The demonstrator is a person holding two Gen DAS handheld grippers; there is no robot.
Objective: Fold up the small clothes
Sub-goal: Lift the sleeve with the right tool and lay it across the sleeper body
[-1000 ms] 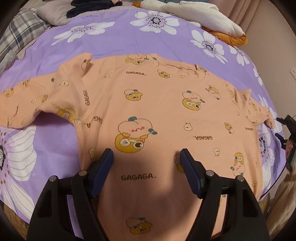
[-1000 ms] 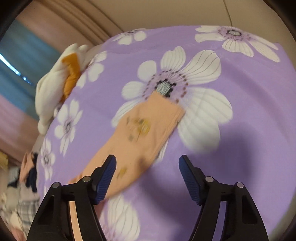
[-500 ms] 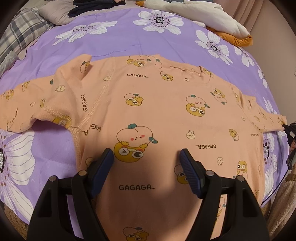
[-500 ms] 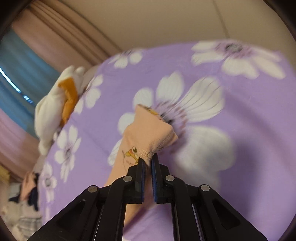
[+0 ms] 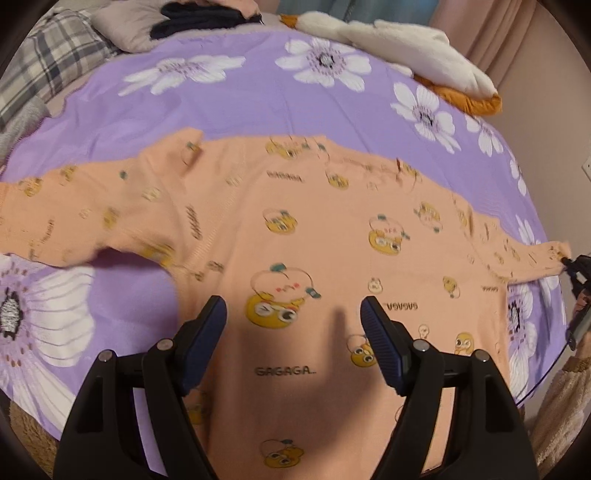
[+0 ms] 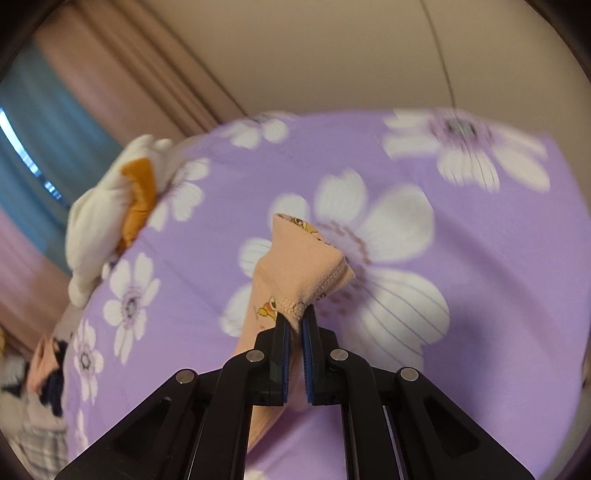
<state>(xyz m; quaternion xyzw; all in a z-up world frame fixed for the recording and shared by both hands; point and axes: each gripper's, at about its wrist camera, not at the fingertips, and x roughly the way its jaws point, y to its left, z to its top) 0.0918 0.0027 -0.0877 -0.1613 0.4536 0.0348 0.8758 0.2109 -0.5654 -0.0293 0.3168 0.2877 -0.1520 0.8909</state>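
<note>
Purple flowered bed [image 5: 258, 96]: we judge the shirt [image 5: 314, 229] limp and light; right claw [image 6: 294, 317] pinches its sleeve cuff [image 6: 306, 273], left claw [image 5: 293, 314] gapes wide above the shirt.

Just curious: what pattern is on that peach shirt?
Yellow cartoon characters and "GAGAGA" lettering on the peach shirt, clearest from the left wrist.

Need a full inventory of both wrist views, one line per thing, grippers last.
shirt: one, peach with cartoon prints, spread flat on the bedspread; its sleeve cuff is lifted.
bedspread: one, purple with white flowers, under the shirt.
plush toy: one, white and orange, far edge of the bedspread.
plaid fabric: one, grey check, far left corner.
dark garment: one, navy, far edge.
curtains: pink and blue, behind the bed.
left gripper: black with blue pads, open above the shirt body.
right gripper: black with blue pads, shut on the sleeve cuff.
</note>
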